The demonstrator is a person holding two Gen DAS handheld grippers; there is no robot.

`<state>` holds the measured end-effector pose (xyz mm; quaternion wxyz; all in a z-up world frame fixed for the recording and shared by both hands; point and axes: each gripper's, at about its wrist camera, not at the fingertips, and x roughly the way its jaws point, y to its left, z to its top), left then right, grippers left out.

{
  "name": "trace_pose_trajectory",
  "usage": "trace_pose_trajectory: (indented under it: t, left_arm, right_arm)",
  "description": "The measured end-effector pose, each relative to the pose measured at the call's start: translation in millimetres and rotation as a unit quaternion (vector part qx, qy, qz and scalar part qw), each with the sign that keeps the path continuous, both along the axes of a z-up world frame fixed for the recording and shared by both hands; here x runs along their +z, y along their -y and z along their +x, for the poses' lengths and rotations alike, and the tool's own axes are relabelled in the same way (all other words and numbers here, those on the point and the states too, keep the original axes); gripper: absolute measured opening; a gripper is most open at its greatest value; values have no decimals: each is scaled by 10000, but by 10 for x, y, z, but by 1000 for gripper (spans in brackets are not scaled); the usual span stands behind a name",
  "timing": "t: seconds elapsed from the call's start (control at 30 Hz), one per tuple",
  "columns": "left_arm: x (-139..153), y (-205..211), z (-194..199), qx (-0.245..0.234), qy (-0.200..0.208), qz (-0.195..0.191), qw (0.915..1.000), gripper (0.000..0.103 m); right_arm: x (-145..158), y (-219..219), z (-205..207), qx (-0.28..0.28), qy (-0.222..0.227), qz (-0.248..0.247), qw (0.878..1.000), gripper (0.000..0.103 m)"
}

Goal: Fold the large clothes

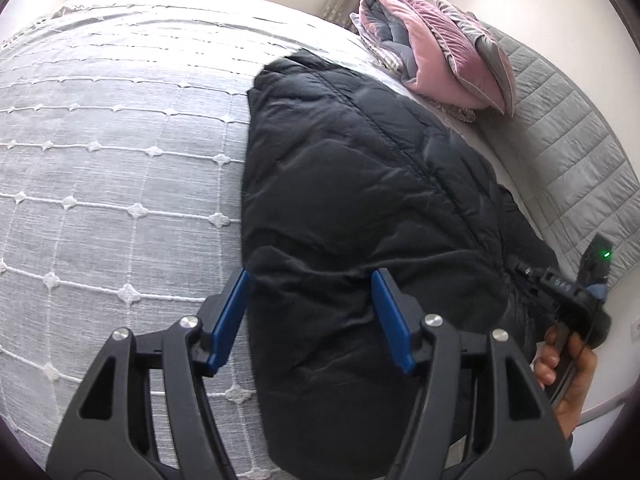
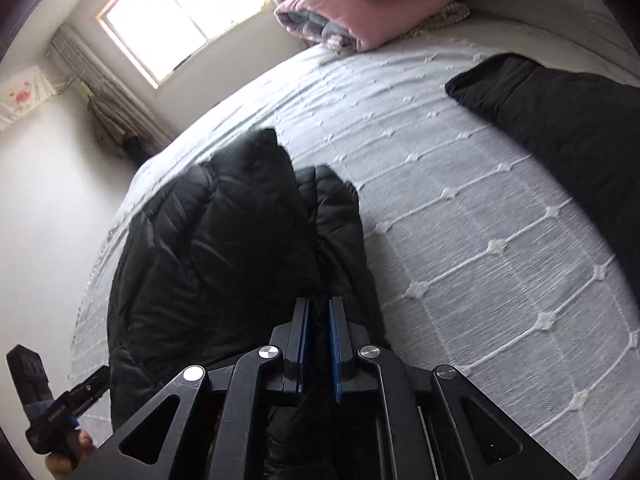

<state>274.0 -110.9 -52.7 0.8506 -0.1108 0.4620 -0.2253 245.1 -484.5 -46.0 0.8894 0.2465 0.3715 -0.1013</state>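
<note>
Bedspread (image 1: 120, 160) under black jacket (image 1: 360, 184); left fingers (image 1: 236, 312) apart, right fingers (image 2: 335, 344) pinching jacket.

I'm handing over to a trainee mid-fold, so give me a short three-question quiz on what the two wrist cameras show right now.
1. True or false: the left hand-held gripper is shut on the jacket.
2. What does the right hand-held gripper hold?
A. the pink quilt
B. black jacket fabric
C. nothing
3. Fill in: the jacket lies on a bed with a ____ bedspread stitched in a grid.

Key
1. False: its jaws stand open, one pad beside the jacket's edge, one over it.
2. B: the pads are nearly together on a fold of fabric.
3. White
</note>
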Motion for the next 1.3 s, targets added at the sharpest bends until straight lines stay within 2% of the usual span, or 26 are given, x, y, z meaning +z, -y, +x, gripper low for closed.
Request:
trace_pose_trajectory:
  t: [0.1,0.2,0.23,0.27,0.3,0.33,0.37,0.47,0.53,0.6,0.63,0.67,0.73,0.83,0.93,1.0,1.13,1.23,1.3]
  left_arm:
    - [-15,148,-30,66,153,345,9993,64]
    - [-9,252,-15,59,202,420,9989,64]
    - [-11,266,-4,47,205,418,9989,64]
    - [-14,279,0,38,193,410,9990,64]
    - [-16,275,8,36,181,395,9990,64]
    - [-26,258,3,39,164,371,9992,64]
    - [-28,254,11,41,140,336,9993,64]
    - [-32,254,25,45,101,284,9995,64]
    - [-32,251,26,56,95,273,9996,64]
    - [-28,248,25,58,84,233,9997,64]
    - [-23,245,24,68,87,236,9997,64]
    - [-14,243,22,62,98,217,9997,64]
    - [5,227,11,63,126,167,9998,64]
    - [69,234,-27,-6,224,17,9997,64]
    - [62,328,-49,-88,340,222,9991,64]
    - [3,391,-37,-113,327,333,9988,64]
    - [-21,439,-40,-118,346,369,9987,64]
    - [-25,412,-38,-129,341,370,9987,64]
    - [-22,316,-2,-94,199,222,9995,64]
  right_arm:
    - [125,-40,-67,-77,236,-49,9997,12]
    - [322,-202,-126,243,503,-189,9983,14]
    - [373,-275,-153,368,555,-260,9974,21]
    - [408,-364,-152,497,536,-372,9966,33]
    - [406,-444,-128,570,433,-502,9962,43]
    - [373,-506,-87,568,224,-661,9959,62]
    - [306,-548,-35,493,-28,-839,9952,68]
    - [114,-542,100,170,-621,-1269,9898,69]
    - [31,-485,118,104,-691,-1149,9909,70]
    - [-62,-434,123,244,-723,-829,9936,60]
    - [-98,-415,128,375,-682,-678,9947,36]
    - [-98,-408,124,527,-608,-530,9953,21]
    - [-27,-415,103,532,-514,-647,9952,12]
    - [206,-423,40,459,-65,-848,9953,9]
    - [364,-410,27,376,281,-867,9951,9]
    - [295,-392,91,318,123,-844,9958,9]
    - [-192,-355,374,272,-830,-894,9922,10]
    - [-269,-486,479,259,-1037,-1377,9847,10]
    - [-285,-473,495,201,-1047,-1348,9851,14]
